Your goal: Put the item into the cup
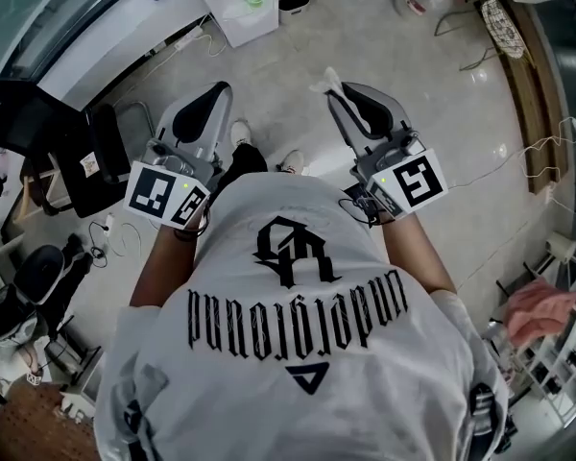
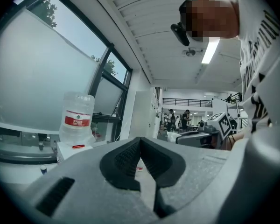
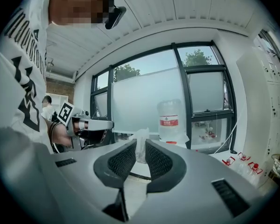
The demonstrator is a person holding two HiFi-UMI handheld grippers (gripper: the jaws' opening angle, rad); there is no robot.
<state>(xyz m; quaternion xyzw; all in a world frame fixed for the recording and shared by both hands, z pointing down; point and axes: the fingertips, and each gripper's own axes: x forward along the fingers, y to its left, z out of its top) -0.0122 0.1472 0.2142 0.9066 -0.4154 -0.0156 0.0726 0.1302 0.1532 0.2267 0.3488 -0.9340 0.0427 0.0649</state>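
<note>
Right gripper point(image 3: 140, 146) pinching white crumpled item point(image 3: 141, 135), held at chest, probably ready for cup; left gripper point(image 2: 140, 142) closed, empty, spare; cup unseen

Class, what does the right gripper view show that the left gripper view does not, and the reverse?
Only the right gripper view: a white crumpled item pinched in the right gripper. Only the left gripper view: the left gripper shut on nothing, and people far down the room. Both: the big water bottle with a red label.
</note>
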